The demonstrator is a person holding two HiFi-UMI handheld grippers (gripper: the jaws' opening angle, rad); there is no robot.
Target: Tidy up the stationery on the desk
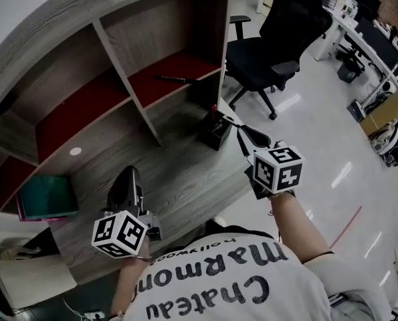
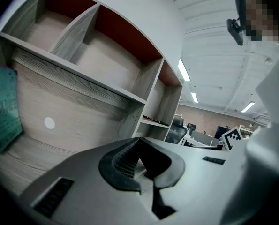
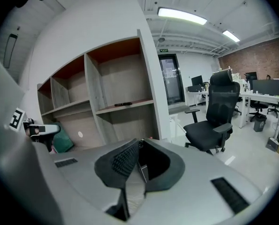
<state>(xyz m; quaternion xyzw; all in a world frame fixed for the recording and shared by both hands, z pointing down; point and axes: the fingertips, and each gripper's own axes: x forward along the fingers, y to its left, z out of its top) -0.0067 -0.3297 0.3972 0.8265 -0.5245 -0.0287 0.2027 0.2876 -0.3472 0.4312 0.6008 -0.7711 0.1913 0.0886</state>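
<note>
A black pen holder [image 1: 214, 131] stands on the grey wooden desk [image 1: 178, 179], near its right end. My right gripper [image 1: 243, 131] hovers just right of the holder, jaws shut. A thin dark pen [image 1: 229, 120] seems to stick out of its tips over the holder. In the right gripper view the jaws [image 3: 139, 144] are pressed together and hide the holder. My left gripper [image 1: 130, 174] sits low over the desk's middle, shut and empty [image 2: 138, 154]. Another black pen [image 1: 175, 79] lies on the right shelf compartment. A green notebook [image 1: 48, 196] leans at the desk's left.
The shelf unit [image 1: 128, 79] with red back panels rises behind the desk. A black office chair [image 1: 272, 39] stands on the floor to the right. A pale book or paper stack [image 1: 31, 273] lies at the lower left. A white round sticker [image 1: 75, 151] marks the back panel.
</note>
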